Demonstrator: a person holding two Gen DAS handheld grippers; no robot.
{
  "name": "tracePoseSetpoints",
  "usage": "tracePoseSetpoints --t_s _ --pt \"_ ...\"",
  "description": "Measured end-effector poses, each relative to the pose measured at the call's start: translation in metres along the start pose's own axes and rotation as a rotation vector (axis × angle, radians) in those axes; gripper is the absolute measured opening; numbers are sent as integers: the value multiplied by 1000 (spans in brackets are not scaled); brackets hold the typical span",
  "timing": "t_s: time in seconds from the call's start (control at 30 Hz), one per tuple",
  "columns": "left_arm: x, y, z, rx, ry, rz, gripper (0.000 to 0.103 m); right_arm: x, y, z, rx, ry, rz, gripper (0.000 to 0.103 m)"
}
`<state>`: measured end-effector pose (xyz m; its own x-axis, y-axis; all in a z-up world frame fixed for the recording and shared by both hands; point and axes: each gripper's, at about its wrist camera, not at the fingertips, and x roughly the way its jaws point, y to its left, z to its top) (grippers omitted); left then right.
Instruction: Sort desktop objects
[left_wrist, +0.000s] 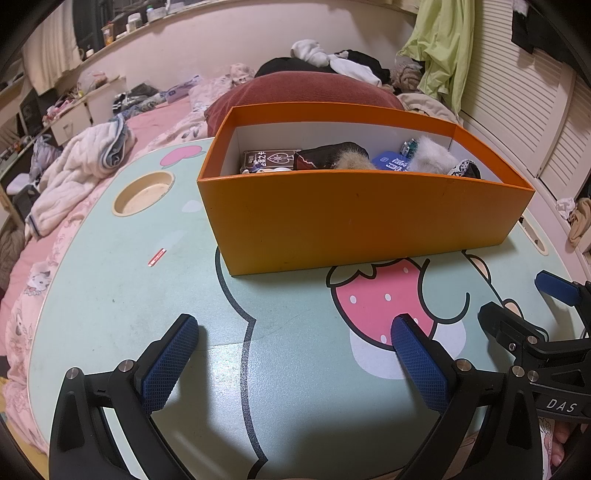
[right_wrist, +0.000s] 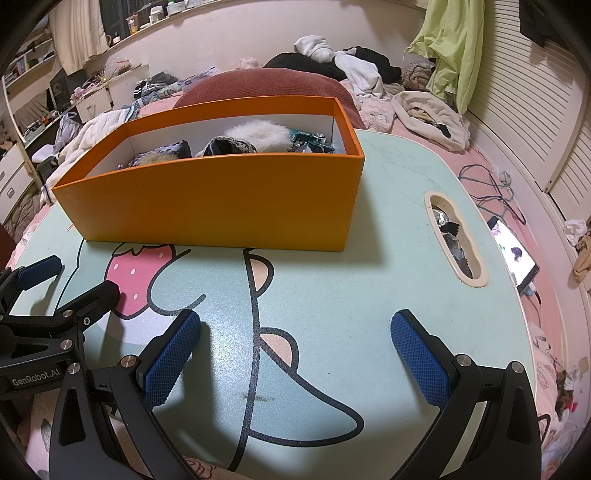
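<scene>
An orange box (left_wrist: 354, 221) stands on the mint cartoon-print lap table (left_wrist: 147, 266); it also shows in the right wrist view (right_wrist: 221, 199). Inside it lie a dark card pack (left_wrist: 269, 158), a blue packet (left_wrist: 388, 162), fluffy white pieces (left_wrist: 432, 155) and dark fabric items. My left gripper (left_wrist: 293, 328) is open and empty, low over the table in front of the box. My right gripper (right_wrist: 295, 326) is open and empty, beside the left one; each shows at the edge of the other's view, the right (left_wrist: 524, 299) and the left (right_wrist: 81, 275).
A small red strip (left_wrist: 157, 257) lies on the table left of the box. A round cup recess (left_wrist: 144, 194) sits at the far left, a long slot (right_wrist: 456, 240) at the right. Bedding, clothes, a red cushion (left_wrist: 310, 90) and a phone (right_wrist: 515, 254) surround the table.
</scene>
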<state>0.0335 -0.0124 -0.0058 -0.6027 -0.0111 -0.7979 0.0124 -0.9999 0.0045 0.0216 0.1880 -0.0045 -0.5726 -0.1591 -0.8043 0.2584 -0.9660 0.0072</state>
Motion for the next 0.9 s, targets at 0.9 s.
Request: tracePoseSetpoints --t_s 0.9 --pt "0 0 0 -1 0 1 103 0 0 0 0 0 0 102"
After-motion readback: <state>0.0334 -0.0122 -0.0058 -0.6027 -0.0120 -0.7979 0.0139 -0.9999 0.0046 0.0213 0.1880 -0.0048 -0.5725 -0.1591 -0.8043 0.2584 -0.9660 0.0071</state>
